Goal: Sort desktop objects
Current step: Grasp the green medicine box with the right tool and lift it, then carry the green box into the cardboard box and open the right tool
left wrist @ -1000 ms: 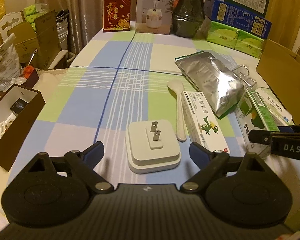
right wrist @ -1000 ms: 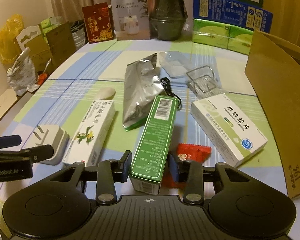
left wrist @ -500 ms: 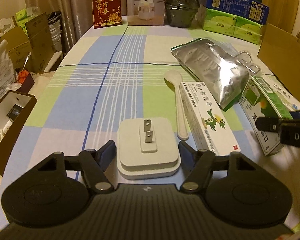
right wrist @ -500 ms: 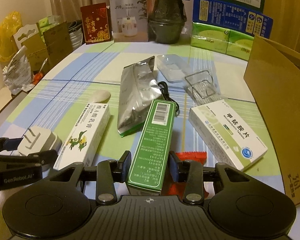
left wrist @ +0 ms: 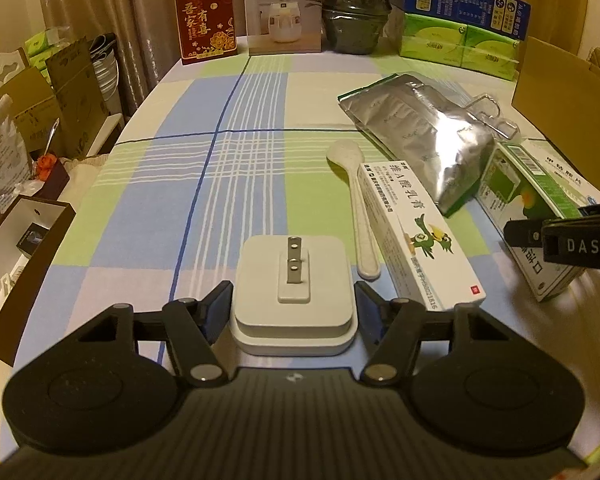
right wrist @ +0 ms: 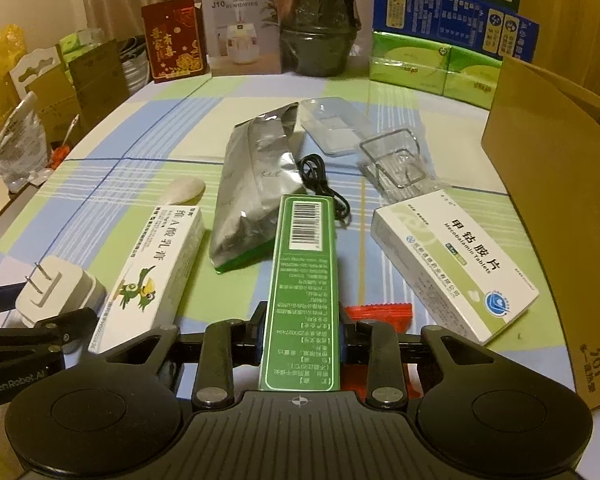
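1. The left gripper (left wrist: pixel 294 310) sits low over the checked tablecloth (left wrist: pixel 148 208) with the white plug adapter (left wrist: pixel 294 292) squarely between its jaws, prongs pointing up.
2. Its jaws have just been closing, and the dark pads now lie against the adapter's two side walls, so it grips the adapter, which is still resting on the cloth.
3. Just to the right of the adapter lies a pale spoon (left wrist: pixel 358 208), bowl pointing away, and beside it, touching or nearly so, a long white ointment box (left wrist: pixel 416 232) with a green bird printed on it.
4. The right gripper (right wrist: pixel 300 334) has the tall green box (right wrist: pixel 304 280) between its jaws, barcode end pointing away from the camera.
5. Its jaws have just been closing; the blue pads press on both long sides of the green box, so it is held narrow and firm.
6. The green box's far end reaches to a crumpled silver foil pouch (right wrist: pixel 256 184) and a black cable (right wrist: pixel 320 184).
7. A red sachet (right wrist: pixel 380 314) lies just right of the held box, partly hidden under the gripper.
8. To the right lies a white tablet box (right wrist: pixel 452 268), well clear of the jaws.
9. A brown cardboard carton (right wrist: pixel 560 184) stands at the table's right edge.
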Tool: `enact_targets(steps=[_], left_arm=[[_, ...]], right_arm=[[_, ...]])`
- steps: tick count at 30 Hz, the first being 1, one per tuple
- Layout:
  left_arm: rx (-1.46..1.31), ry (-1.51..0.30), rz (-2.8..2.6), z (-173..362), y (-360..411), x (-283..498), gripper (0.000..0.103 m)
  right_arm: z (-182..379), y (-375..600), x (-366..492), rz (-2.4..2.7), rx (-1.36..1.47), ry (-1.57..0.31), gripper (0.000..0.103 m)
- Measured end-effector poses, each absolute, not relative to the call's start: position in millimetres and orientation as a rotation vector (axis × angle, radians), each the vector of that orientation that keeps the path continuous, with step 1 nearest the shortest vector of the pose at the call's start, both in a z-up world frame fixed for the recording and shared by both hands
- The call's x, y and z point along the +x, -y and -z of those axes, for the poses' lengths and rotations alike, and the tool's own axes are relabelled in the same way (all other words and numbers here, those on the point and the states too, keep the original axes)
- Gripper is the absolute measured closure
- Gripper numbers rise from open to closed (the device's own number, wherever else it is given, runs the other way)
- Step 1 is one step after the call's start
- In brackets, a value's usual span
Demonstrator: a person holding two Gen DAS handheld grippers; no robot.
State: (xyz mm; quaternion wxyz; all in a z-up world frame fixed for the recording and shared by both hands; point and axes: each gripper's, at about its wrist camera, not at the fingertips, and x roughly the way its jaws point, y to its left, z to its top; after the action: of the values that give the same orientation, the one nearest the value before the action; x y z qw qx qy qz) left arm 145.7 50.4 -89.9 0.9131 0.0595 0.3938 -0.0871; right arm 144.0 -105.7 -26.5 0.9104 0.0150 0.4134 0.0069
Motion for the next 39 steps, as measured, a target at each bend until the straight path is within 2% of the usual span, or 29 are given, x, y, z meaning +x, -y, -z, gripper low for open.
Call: enact_targets(steps=[11, 21, 31, 39], left_arm=[[0.113, -0.816, 0.169, 83.0, -54.2, 131.4, 0.043], [0.124, -0.787, 0.182, 54.2, -48.3, 113.7, 0.043], [0.146, -0.727, 0.231, 3.2, -12.9, 94.2, 0.043], [0.151, -0.689, 0.311, -35.9, 45.6, 79.1, 0.043]], right_arm=[[17.3, 108.6, 129.6, -0.038, 0.043, -0.827, 0.075], [-9.3, 113.8, 111.3, -0.043, 0.029, -0.77, 0.076], [-75.1, 152.8, 87.9, -0.006, 0.089, -0.671, 0.076], [-125.0, 212.1, 62.7, 0.063, 0.101, -0.593, 0.075]])
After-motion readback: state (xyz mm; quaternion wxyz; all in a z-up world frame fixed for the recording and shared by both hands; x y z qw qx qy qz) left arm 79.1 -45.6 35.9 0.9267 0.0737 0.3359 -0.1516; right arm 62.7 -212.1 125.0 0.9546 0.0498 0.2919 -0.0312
